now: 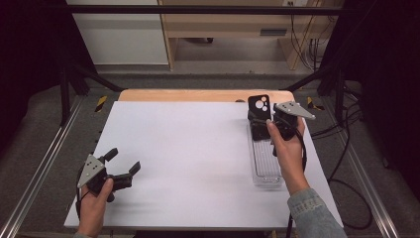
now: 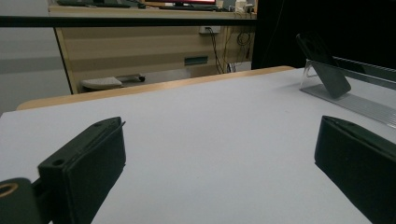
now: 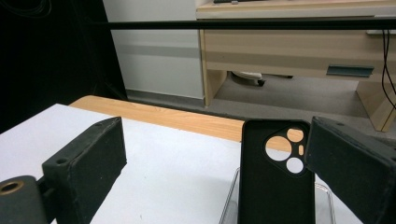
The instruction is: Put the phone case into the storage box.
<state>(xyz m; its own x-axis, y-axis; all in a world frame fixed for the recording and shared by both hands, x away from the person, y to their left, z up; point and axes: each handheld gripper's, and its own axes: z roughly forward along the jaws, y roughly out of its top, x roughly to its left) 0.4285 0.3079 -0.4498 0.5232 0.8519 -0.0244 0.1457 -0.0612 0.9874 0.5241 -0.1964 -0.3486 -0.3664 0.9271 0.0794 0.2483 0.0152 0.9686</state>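
A black phone case (image 1: pixel 259 105) with round camera cut-outs stands upright at the far end of a clear ribbed rack (image 1: pixel 266 163) on the right of the white table (image 1: pixel 188 148). My right gripper (image 1: pixel 270 123) is right at the case. In the right gripper view it (image 3: pixel 215 140) is open wide, and the case (image 3: pixel 275 186) stands between the jaws, close to the right one and not clamped. My left gripper (image 1: pixel 124 161) rests open near the table's front left corner with nothing in it. In the left gripper view, the case (image 2: pixel 324 65) leans in the rack (image 2: pixel 355 100) far off.
A wooden table edge (image 1: pixel 198 95) runs along the far side. Black frame bars (image 1: pixel 198 9) and metal rails (image 1: pixel 44 163) border the table. Cables (image 1: pixel 346 148) lie on the floor at the right. Wooden furniture (image 3: pixel 299 51) stands beyond.
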